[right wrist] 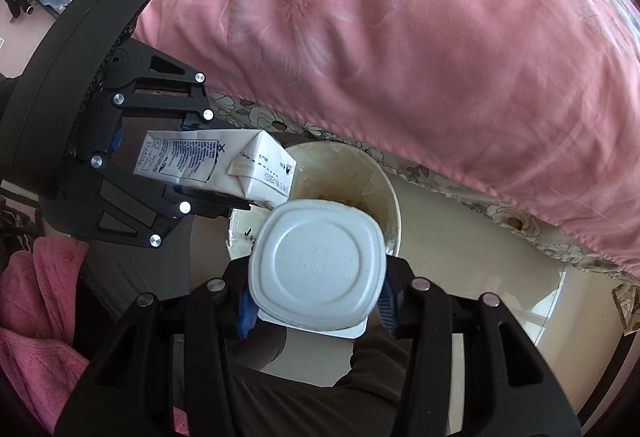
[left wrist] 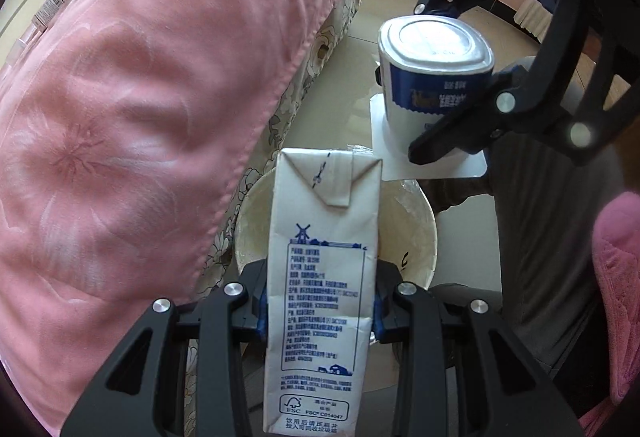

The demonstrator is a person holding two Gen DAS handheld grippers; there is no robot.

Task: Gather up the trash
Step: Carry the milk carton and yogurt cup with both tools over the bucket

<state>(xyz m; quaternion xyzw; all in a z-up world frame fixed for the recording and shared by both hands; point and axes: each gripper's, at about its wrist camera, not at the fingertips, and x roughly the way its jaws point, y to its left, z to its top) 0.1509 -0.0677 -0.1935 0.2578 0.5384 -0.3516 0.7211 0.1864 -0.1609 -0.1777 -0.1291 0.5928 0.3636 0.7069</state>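
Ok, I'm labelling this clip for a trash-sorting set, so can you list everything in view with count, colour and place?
milk carton: one, white with blue print, clamped in the left gripper above the bowl
yogurt cup: one, white with a blue band and foil lid, held upside down in the right gripper
paper bowl: one, cream, soiled inside, on the floor below both items
quilt: one, pink, on the bed beside the bowl
floral sheet: one, beige, under the quilt
left gripper: black, blue pads, shut on the carton
right gripper: black, blue pads, shut on the cup
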